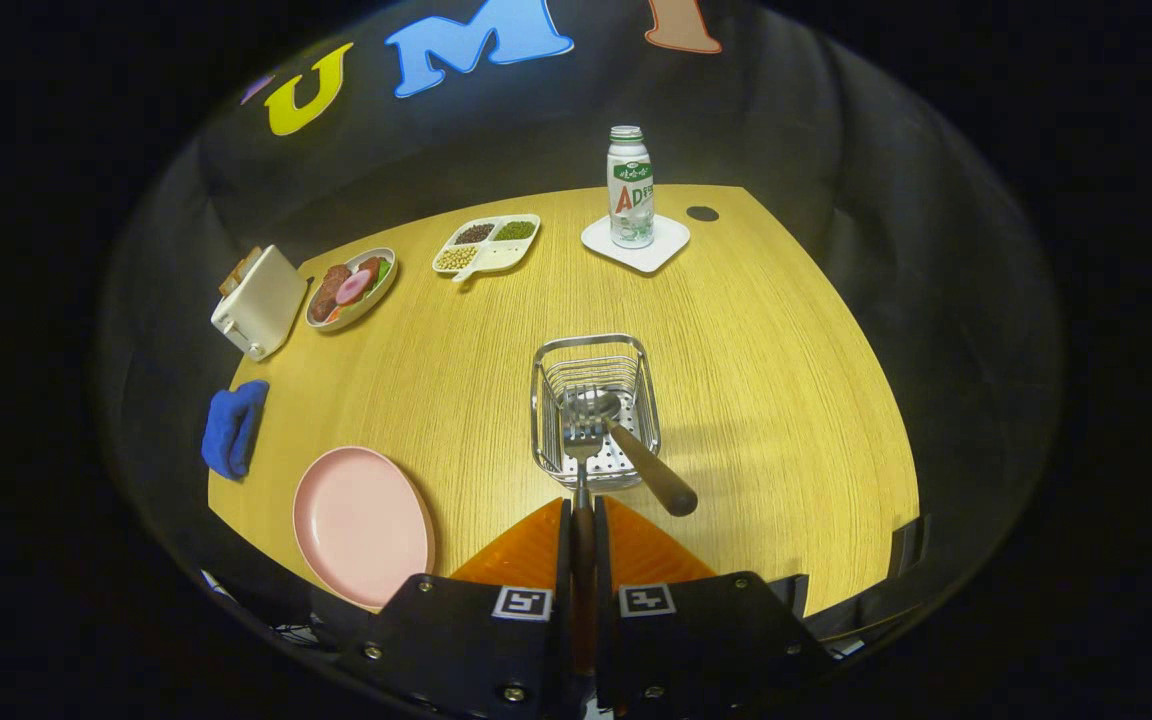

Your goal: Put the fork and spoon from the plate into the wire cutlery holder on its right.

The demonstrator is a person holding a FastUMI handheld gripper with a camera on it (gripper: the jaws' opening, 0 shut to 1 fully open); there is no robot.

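My tool [583,520] was clenched on the fork [582,440], its tines just ahead over the wire holder [591,410], where the spoon [626,440] already leaned. Releasing off-centre, I judged, could knock the spoon or drop the fork onto the bench [736,380]; the pink plate [361,525] lay bare beside my tool.

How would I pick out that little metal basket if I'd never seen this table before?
Start at the wooden table, then find the tongs, shut on a fork. The wire cutlery holder stands just ahead of them, right of the pink plate. It is the one see-through metal cage, with a wooden-handled spoon leaning out.
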